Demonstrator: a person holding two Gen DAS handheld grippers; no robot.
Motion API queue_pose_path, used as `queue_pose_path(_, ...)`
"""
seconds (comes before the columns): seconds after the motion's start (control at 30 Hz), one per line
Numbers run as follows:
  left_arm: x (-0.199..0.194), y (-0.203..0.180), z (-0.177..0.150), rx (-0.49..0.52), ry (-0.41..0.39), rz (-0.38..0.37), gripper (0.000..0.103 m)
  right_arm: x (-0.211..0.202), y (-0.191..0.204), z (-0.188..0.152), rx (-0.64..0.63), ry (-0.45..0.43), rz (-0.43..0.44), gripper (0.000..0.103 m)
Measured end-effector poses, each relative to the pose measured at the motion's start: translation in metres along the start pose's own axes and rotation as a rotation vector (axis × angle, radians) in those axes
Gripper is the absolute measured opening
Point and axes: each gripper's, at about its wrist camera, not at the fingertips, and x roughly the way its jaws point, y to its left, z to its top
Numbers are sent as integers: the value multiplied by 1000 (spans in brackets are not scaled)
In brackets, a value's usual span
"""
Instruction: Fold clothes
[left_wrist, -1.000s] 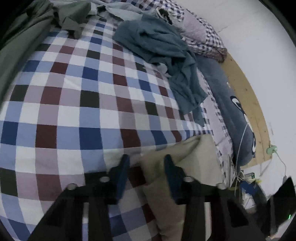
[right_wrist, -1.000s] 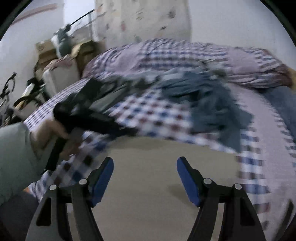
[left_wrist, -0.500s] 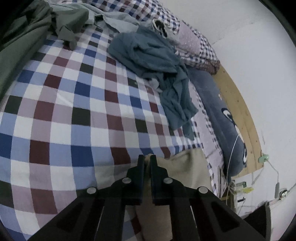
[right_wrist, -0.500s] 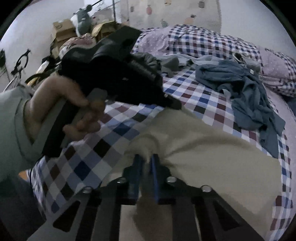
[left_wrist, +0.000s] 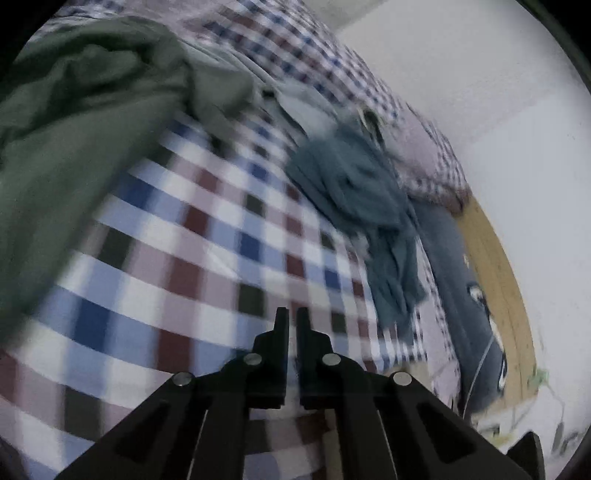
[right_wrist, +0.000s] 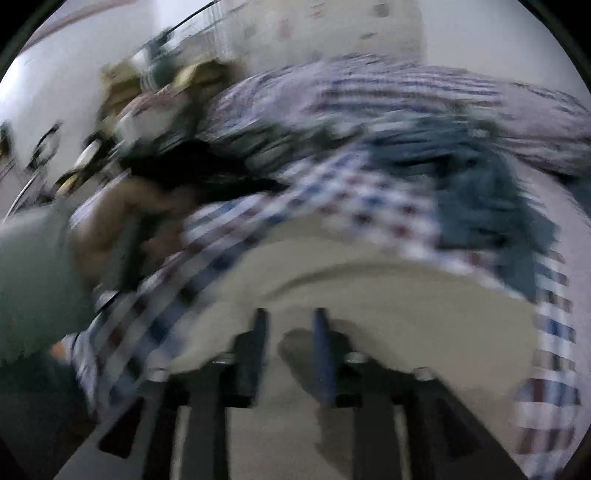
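Note:
A beige garment (right_wrist: 369, 295) lies flattened on the checked bedsheet (left_wrist: 192, 258) right in front of my right gripper (right_wrist: 290, 321). Its blue fingers stand a narrow gap apart over the cloth, open, gripping nothing. My left gripper (left_wrist: 291, 321) is shut, with no cloth visible between its tips, and it points over the bare sheet. Only a beige sliver (left_wrist: 415, 369) shows at its lower right. In the right wrist view, a hand (right_wrist: 110, 236) holds the left gripper (right_wrist: 207, 173) above the sheet, left of the beige garment. Both views are motion-blurred.
A crumpled blue-grey garment (left_wrist: 362, 206) lies toward the bed's right side, and a green garment (left_wrist: 74, 129) is heaped at the left. Checked pillows (left_wrist: 436, 162) sit at the head. A dark blue cushion (left_wrist: 443, 266) lines the right edge beside a wooden frame (left_wrist: 491, 266).
Both grippers were shut on the beige garment half a second ago. The left one has lifted off it toward the bare sheet, and the right one's fingers have parted.

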Motion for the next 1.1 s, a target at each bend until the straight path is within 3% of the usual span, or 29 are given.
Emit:
queue_pose_path(0.07, -11, -13, 0, 43, -34, -3, 4, -9, -36, 9, 131, -50, -69, 53)
queue_pose_path(0.1, -13, -23, -2, 71, -40, -8, 14, -11, -49, 13, 182, -66, -99, 55)
queue_pose_path(0.13, -14, -34, -5, 98, -42, -15, 34, -14, -61, 16, 232, -82, -129, 56)
queue_pose_path(0.17, -12, -46, -11, 129, -35, -30, 47, -16, -72, 19, 280, -99, -144, 61)
queue_pose_path(0.2, -9, -59, -19, 161, -24, -49, 69, -17, -81, 21, 324, -118, -145, 69)
queue_pose_path(0.27, 1, -85, -35, 228, 6, -74, 81, -15, -91, 24, 375, -140, -129, 79)
queue_pose_path(0.33, 15, -108, -52, 297, 50, -63, 81, -4, -95, 21, 385, -132, -109, 80)
queue_pose_path(0.4, 34, -122, -72, 367, 79, -12, 81, 11, -97, 17, 367, -85, -142, 80)
queue_pose_path(0.5, 59, -129, -95, 469, 89, 113, 81, 36, -107, 0, 327, 16, -305, 80)
queue_pose_path(0.6, 82, -134, -117, 570, 95, 245, 83, 42, -122, -9, 397, 36, -295, 80)
queue_pose_path(0.67, 94, -137, -128, 620, 95, 314, 84, 45, -119, -9, 372, 47, -316, 81)
queue_pose_path(0.87, 94, -138, -135, 638, 81, 336, 85, 52, -110, -9, 302, 75, -366, 84)
queue_pose_path(1.1, 79, -137, -136, 641, 62, 306, 86, 33, -95, -14, 259, 33, -395, 85)
